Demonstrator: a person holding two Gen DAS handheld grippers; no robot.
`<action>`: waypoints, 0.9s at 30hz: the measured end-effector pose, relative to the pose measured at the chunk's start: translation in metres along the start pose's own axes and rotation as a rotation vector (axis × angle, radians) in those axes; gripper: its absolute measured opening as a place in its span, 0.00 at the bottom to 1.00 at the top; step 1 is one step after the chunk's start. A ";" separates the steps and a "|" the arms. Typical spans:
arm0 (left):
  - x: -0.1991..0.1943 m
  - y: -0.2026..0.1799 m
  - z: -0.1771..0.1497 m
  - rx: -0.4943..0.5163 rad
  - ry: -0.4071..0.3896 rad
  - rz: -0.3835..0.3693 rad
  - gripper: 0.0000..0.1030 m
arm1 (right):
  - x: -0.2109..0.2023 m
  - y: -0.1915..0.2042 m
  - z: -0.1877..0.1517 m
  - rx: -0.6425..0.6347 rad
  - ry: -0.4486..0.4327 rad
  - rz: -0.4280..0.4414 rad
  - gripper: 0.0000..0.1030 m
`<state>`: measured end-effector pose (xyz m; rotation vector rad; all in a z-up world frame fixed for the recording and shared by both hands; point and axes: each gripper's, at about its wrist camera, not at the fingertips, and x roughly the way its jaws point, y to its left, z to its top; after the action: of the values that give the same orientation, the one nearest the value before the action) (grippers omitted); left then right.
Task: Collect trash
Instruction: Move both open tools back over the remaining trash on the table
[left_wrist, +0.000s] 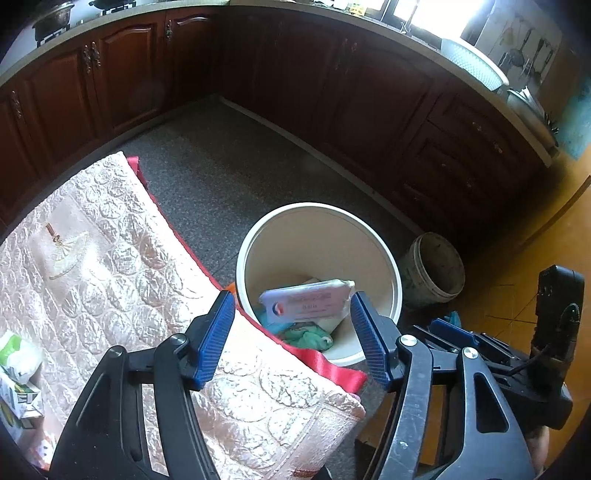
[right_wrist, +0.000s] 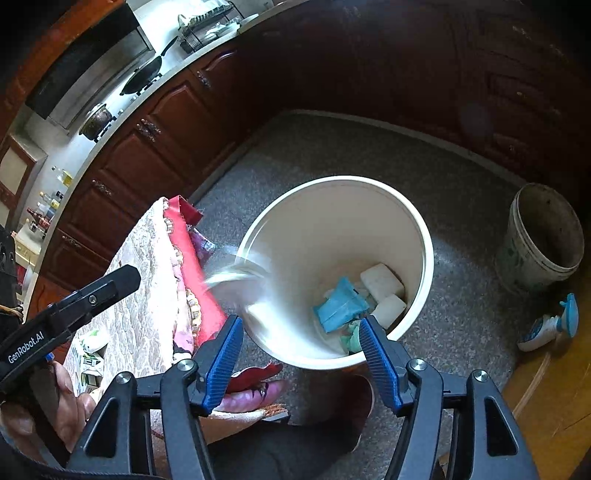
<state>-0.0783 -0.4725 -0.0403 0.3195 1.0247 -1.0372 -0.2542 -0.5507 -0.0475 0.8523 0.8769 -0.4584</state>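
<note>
— While both grippers are hanging over the white bin (left_wrist: 395, 291), what are they holding?
— Nothing. My left gripper (left_wrist: 291, 332) is standing open, empty; my right gripper (right_wrist: 301, 354) likewise, a pale blurred packet (right_wrist: 240, 280) showing at the bin's rim, frame centre.
— Trash?
— A white pack (left_wrist: 308, 301) is lying inside the bin.

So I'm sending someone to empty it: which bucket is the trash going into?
On the grey speckled floor, beside the cloth-covered table, stands a clean cream bucket holding packets. The other bucket, nearer the cabinets, is smaller, grimy and grey.
</note>
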 end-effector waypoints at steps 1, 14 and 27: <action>-0.001 0.001 -0.001 -0.001 -0.001 0.001 0.62 | -0.001 0.000 0.000 0.001 -0.001 -0.001 0.61; -0.020 0.009 -0.010 -0.009 -0.035 0.050 0.62 | -0.003 0.015 -0.003 -0.028 0.003 0.013 0.62; -0.063 0.048 -0.036 -0.067 -0.107 0.150 0.62 | -0.012 0.055 -0.013 -0.115 -0.012 0.024 0.62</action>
<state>-0.0656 -0.3891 -0.0179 0.2786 0.9223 -0.8740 -0.2307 -0.5074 -0.0172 0.7525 0.8726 -0.3884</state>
